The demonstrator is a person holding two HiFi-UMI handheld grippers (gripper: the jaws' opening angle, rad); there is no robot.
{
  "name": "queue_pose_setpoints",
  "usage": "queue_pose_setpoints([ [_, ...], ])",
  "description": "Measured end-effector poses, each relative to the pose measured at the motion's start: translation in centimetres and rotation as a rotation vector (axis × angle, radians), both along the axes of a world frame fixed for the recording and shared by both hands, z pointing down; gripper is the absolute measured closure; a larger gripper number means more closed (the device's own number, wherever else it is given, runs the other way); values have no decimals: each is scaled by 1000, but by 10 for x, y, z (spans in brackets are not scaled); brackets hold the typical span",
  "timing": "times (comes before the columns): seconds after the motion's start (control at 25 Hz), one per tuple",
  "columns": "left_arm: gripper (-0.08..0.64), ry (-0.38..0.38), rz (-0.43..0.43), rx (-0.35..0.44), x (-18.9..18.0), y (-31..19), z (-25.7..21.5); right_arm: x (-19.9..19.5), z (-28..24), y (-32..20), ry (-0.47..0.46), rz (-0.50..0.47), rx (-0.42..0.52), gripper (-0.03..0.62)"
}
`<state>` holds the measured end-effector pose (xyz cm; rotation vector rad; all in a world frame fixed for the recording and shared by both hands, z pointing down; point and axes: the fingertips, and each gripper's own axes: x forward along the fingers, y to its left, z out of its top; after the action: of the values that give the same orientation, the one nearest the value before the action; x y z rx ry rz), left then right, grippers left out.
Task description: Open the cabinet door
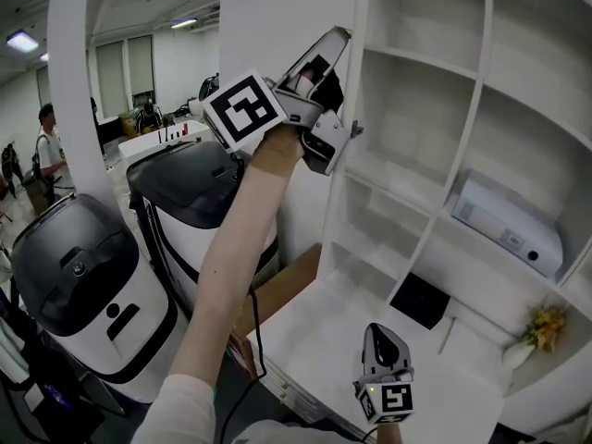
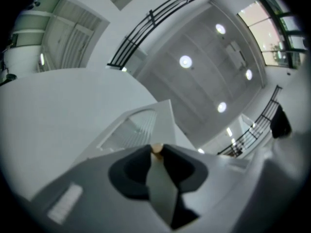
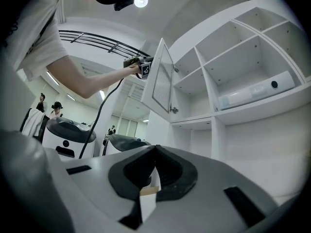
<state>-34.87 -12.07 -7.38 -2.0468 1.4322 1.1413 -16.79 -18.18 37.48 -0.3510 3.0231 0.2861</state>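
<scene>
The white cabinet door, with a slatted panel, stands swung out from the shelf unit on hinges at its right edge. My left gripper is raised on an outstretched arm at the door's free edge, jaws pointing steeply up. In the left gripper view the door rises just beyond the gripper, whose pads stand close on a small beige knob. My right gripper hangs low over the white counter, shut and holding nothing. It points level at the cabinet.
Two white robots with black tops stand left of the cabinet, with a cardboard box beside it. A white device lies on a shelf, yellow flowers and a black pad lower down. People stand far left.
</scene>
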Motion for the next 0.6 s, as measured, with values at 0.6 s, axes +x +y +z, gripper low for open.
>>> queue_pose_setpoints([
  [0.6, 482, 39, -14, -57, -55, 13, 5, -27, 9, -10, 21, -88, -2, 592],
])
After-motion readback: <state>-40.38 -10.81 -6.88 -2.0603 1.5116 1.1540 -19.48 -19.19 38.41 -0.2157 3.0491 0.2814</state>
